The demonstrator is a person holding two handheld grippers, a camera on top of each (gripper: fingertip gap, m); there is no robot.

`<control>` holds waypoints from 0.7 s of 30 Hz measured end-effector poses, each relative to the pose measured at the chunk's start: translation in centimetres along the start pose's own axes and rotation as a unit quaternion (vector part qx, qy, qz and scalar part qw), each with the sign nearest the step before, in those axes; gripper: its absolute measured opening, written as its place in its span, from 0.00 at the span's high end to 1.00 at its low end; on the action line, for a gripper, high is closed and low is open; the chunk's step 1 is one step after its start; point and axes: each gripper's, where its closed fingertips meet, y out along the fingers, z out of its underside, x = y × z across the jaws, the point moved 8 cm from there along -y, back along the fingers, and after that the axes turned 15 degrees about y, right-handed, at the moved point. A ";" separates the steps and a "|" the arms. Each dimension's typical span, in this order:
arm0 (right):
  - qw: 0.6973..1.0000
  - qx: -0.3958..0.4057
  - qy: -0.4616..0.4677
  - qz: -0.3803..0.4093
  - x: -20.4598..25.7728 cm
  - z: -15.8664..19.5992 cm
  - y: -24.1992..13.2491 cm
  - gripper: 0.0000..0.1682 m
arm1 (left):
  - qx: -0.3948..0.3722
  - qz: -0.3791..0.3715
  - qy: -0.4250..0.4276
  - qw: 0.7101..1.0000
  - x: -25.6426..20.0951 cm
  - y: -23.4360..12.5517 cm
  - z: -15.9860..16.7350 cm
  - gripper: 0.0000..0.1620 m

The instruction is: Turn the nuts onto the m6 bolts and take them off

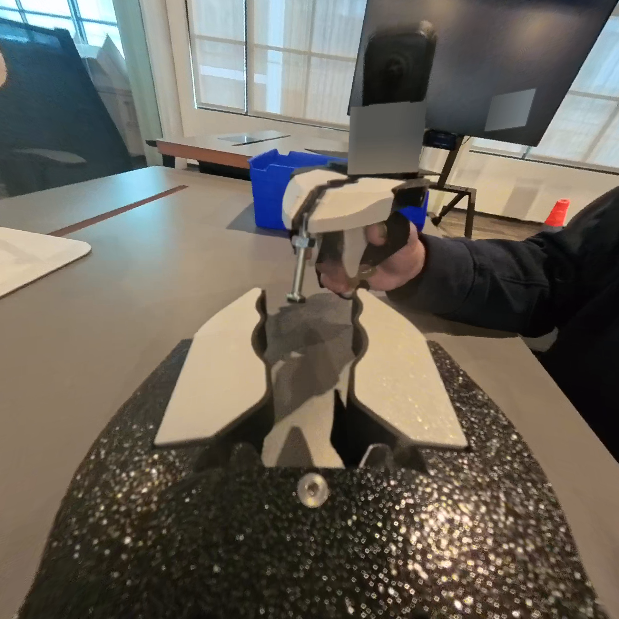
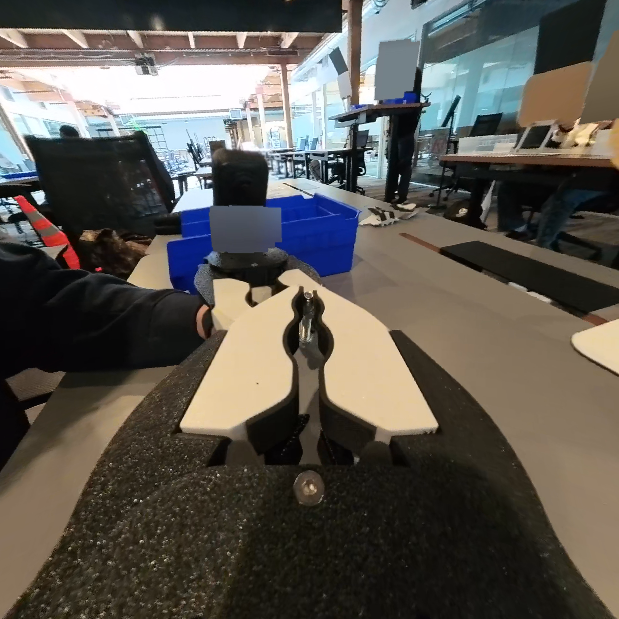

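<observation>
Clamping the silver threaded m6 bolt (image 1: 299,268) upright near its top, the white-fingered right gripper (image 1: 303,214) hangs over the grey table (image 1: 134,301); a hex nut (image 1: 303,242) sits on the bolt. The left gripper (image 1: 310,301) gapes empty just beside it.

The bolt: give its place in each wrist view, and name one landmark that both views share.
Left wrist view: the bolt hangs head-down, centre frame, from the tips of the right gripper, a nut high on its shank.
Right wrist view: the bolt stands between the right gripper's closed fingertips, centre frame, seen from above.
Shared landmark: the blue bin on the table behind.
</observation>
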 end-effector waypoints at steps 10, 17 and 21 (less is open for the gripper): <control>0.950 -0.004 -0.143 0.279 3.8 -11.1 -13.1 0.97 | -0.013 -0.020 -0.004 1.000 0.3 -0.2 -0.1 0.67; 0.810 0.269 0.025 0.521 -1.1 -11.8 -25.9 0.97 | -0.015 -0.024 0.002 1.000 0.2 -0.3 -0.1 0.70; 0.740 0.389 0.175 0.520 -6.2 -6.9 -29.8 0.97 | -0.002 -0.030 0.025 0.999 -0.2 0.0 -0.1 0.71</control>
